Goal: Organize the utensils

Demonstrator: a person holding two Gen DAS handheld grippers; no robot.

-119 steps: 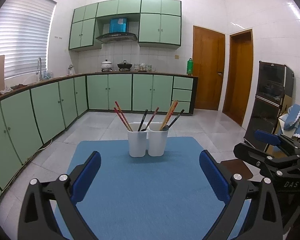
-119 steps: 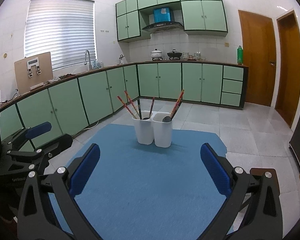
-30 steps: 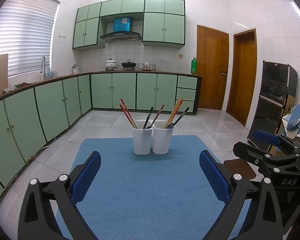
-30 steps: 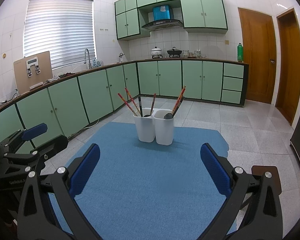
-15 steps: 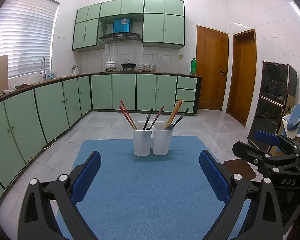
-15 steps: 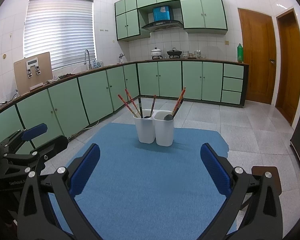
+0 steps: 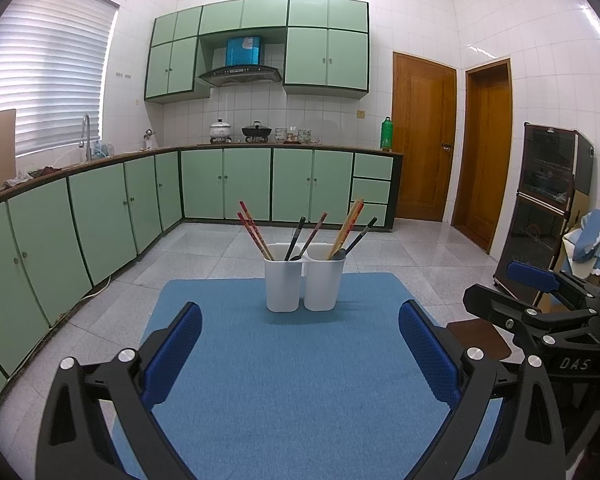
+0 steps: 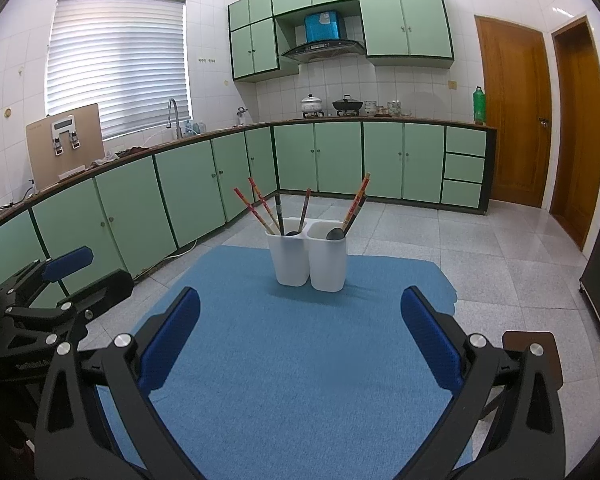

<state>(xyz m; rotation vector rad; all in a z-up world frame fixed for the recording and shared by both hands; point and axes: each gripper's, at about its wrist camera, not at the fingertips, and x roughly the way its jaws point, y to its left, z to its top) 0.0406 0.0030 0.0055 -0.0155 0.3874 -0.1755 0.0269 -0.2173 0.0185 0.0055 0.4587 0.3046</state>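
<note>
two white cups (image 7: 303, 282) stand touching side by side at the centre of the frame on a blue mat (image 7: 300, 380), holding chopsticks (image 7: 254, 229) and dark spoons (image 7: 337, 254) whose lower ends are hidden inside. the left gripper (image 7: 300, 354) and right gripper (image 8: 300, 346) hover near, fingers (image 7: 172, 354) spread wide, holding nothing. the grippers' bases are cut off by the lower edge.

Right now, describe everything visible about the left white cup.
The left white cup is a tall, plain container with rounded corners that looks like matte plastic. It stands upright on the blue mat, its side against the right white cup. Red chopsticks lean out leftward; two dark-handled utensils lean rightward. No fingers touch it.
</note>
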